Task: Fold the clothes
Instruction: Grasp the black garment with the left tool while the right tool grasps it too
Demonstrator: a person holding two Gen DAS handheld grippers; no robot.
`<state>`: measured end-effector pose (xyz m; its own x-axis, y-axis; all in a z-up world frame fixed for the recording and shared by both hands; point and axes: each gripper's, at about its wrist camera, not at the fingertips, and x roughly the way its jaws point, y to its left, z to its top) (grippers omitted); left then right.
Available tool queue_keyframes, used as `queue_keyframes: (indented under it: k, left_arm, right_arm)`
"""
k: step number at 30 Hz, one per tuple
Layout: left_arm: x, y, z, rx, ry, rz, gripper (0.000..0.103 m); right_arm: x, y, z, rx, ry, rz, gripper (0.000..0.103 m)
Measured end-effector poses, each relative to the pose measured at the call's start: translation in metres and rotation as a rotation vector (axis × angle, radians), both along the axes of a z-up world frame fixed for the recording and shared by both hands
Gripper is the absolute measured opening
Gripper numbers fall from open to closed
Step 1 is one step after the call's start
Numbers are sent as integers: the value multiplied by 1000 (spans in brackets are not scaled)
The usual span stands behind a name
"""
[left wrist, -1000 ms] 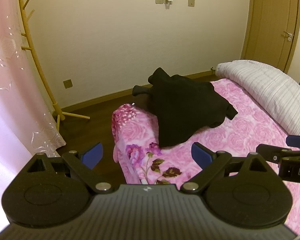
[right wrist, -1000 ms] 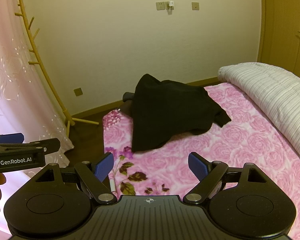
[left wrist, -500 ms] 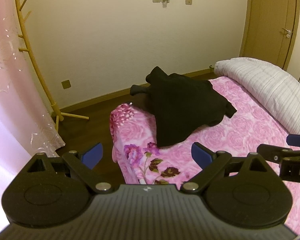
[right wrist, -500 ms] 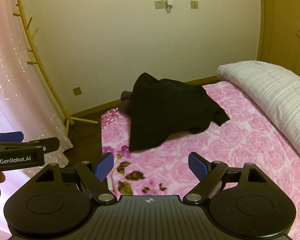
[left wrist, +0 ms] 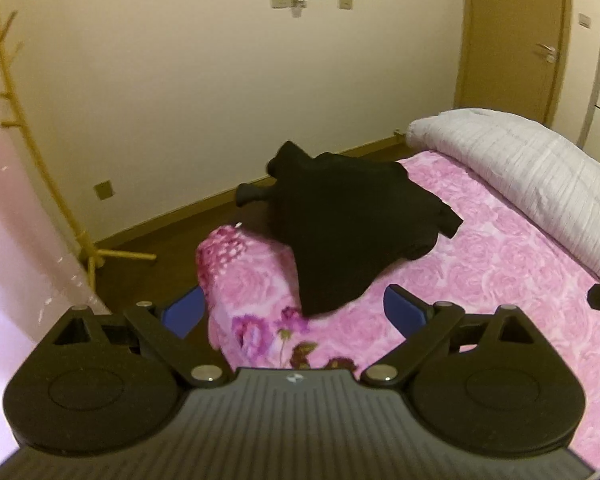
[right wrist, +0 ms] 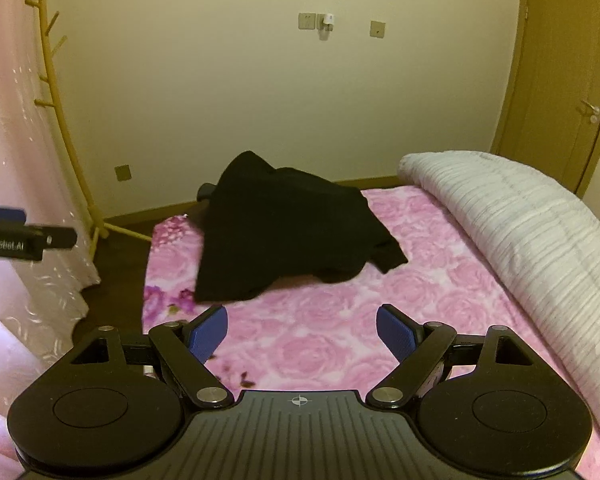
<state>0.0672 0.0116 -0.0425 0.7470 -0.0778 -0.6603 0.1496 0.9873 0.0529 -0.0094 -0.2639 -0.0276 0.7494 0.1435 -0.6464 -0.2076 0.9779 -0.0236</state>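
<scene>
black garment (left wrist: pixel 352 224) lay heaped on the far corner of the bed (left wrist: pixel 500 280), bunched and rumpled rather than squared into a fold, one end spilling past the mattress edge toward the floor. left tongs (left wrist: pixel 296 308) and right tongs (right wrist: pixel 300 330) both stood spread wide, holding nothing, well short of the cloth.

judging by its slump and soft creases, the fabric looked limp and light; it would likely sag and drag on the fleecy pink cover instead of sliding freely. a sensible hold would be at two outer edges or corners, such as the near hem point (right wrist: pixel 208 292) and the loose flap on the right side (right wrist: pixel 392 258), so the piece could be lifted and spread flat.

left wrist view showed the sleeve-like end (left wrist: pixel 252 196) sticking out over the floor beyond the bed's corner, and only a sliver of the other tool at its right edge. right wrist view mostly hid that end but showed the near hem more fully, plus the left tool's side with its lettering (right wrist: pixel 24 236) and the rolled white quilt (right wrist: pixel 520 240) along the bed.
</scene>
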Motion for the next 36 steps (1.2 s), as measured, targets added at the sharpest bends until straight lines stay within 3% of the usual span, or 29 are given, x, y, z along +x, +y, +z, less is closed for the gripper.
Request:
queue_keyframes:
  k: [11,15,18,22,27,31,32,33,34,35,36]
  left_arm:
    - [205,40,-76,42,53,-323,95]
    - [290,45,-113,49,118,-384,95]
    - [350,47,-137,-13,178,-399,95]
    - [423,40,-166,-76,236,-411,95]
    - [487,23,-188,-164,274,-434,93]
    - [509,-2,-197,-119,271,-505,68]
    - [512,-8,-200,-110,281,-516,65]
    - [513,-11,-200,-101,285,-522,53]
    - [512,-14,-200,-91,287,-527,38]
    - [512,-17,-199,-76,280,-538,30]
    - [510,-19,-197,-59,261,-548,12]
  right_arm:
    - [141,93,-86,-175,61,156,85]
    - [200,127,-132,-164,119,188,85]
    - [240,145,-163,-117,134,196,85]
    - [284,176,-207,-136,168,210,85]
    - [321,204,-244,-155,178,224,85]
    - [341,211,-259,-184,200,216,84]
    - [344,210,-260,-189,206,212,78]
    - [346,206,-257,-195,214,206,59]
    - [348,202,-254,-201,223,200,48]
    - [350,198,-251,-208,231,194,28]
    - [351,195,-249,-214,239,189,13]
